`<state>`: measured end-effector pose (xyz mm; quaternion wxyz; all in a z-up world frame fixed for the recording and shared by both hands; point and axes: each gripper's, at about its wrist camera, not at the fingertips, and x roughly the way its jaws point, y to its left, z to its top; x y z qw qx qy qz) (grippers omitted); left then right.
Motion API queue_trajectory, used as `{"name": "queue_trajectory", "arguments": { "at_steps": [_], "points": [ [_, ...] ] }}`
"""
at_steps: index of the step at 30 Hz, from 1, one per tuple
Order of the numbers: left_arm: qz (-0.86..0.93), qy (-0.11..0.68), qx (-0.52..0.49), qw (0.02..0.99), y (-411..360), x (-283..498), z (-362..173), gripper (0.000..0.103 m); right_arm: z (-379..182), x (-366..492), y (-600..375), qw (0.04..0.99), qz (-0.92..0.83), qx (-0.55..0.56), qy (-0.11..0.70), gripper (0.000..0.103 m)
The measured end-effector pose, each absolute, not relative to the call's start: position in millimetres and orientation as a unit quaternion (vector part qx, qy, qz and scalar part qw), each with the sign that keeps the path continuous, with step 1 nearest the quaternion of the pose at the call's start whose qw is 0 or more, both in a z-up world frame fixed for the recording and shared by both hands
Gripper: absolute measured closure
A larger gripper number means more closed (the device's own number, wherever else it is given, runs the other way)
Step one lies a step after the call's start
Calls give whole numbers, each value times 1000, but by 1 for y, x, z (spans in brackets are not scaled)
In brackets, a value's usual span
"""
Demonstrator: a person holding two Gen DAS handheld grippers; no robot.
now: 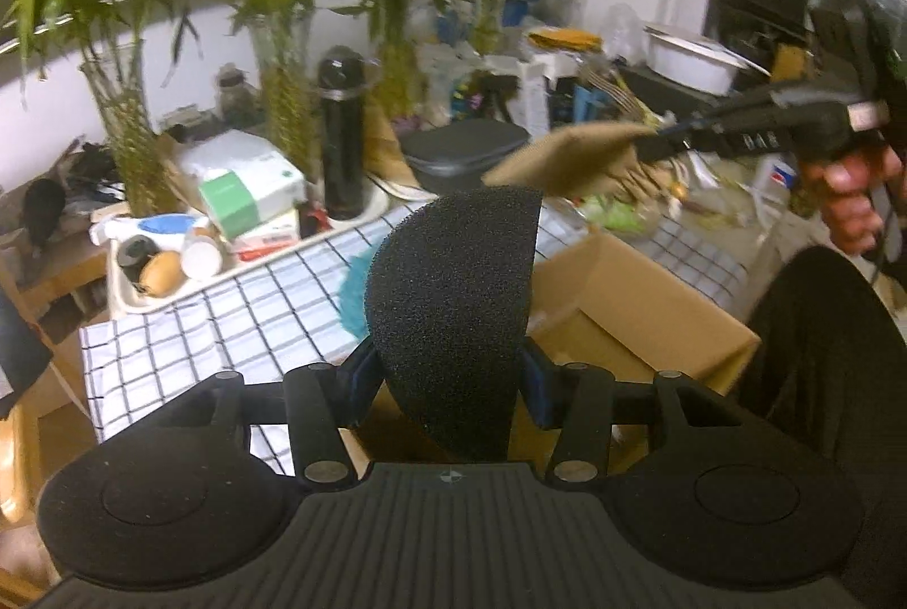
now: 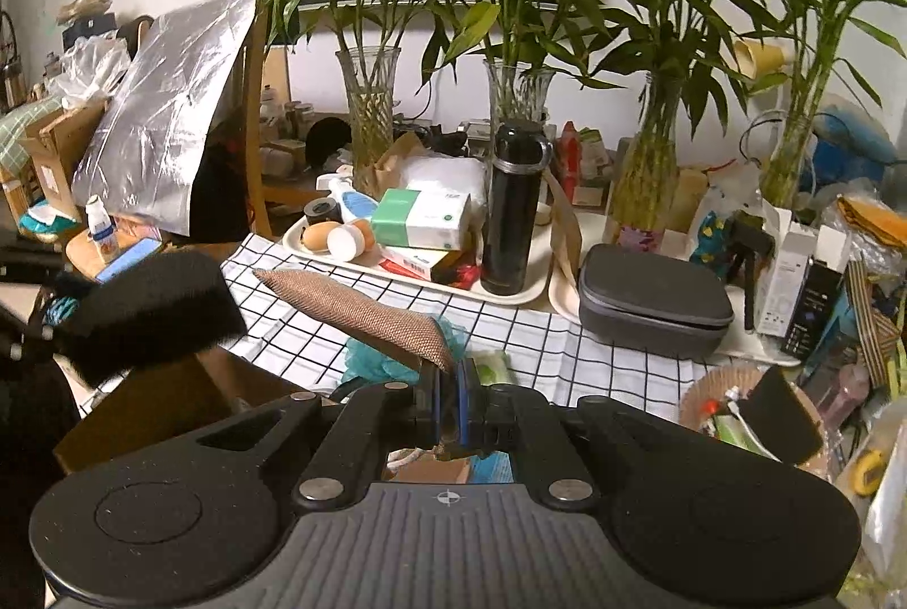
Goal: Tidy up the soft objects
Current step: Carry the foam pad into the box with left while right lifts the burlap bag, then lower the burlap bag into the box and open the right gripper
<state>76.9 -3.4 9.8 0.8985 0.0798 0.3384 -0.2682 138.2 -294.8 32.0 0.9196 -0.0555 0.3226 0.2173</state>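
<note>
— What sits closest to the left camera?

— The left tool (image 1: 450, 376), its blue pads clamped on a black foam sponge (image 1: 453, 303) that stands upright between them, held above the open cardboard box (image 1: 635, 308) on the worktop (image 1: 238, 320).

— And the right tool (image 2: 449, 402)?

— Its jaws are nearly closed, pinching one end of a flat brown woven pad (image 2: 363, 311); the pad juts out to the left, raised over the checked cloth. From the left camera that pad (image 1: 567, 161) hangs in the air just beyond the sponge, with the person's hand (image 1: 856, 201) gripping the handle.

— Anything under them?

— A teal mesh puff (image 2: 385, 359) lies on the cloth beside the box.

— Farther back?

— A black flask (image 2: 513, 212) stands on a cream tray (image 2: 510, 294), a grey zip case (image 2: 652, 303) is to its right, and bamboo stems in glass vases (image 2: 368, 110) line the wall.
</note>
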Motion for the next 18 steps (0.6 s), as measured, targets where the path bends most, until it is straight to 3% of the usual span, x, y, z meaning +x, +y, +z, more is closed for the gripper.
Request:
{"name": "queue_trajectory", "arguments": {
  "at_steps": [2,4,5,18],
  "points": [
    [-273,344,74,896,-4,73,4,49,33,134,-297,920,218,-50,322,95],
    [-281,354,63,890,-3,71,-3,29,34,129,-298,920,220,-48,322,95],
    [-285,356,55,888,-3,69,-6,25,34,127,-298,920,220,-48,322,95],
    [-273,347,46,896,11,34,-4,24,33,99,-291,911,247,-44,328,95]
  ]
}}
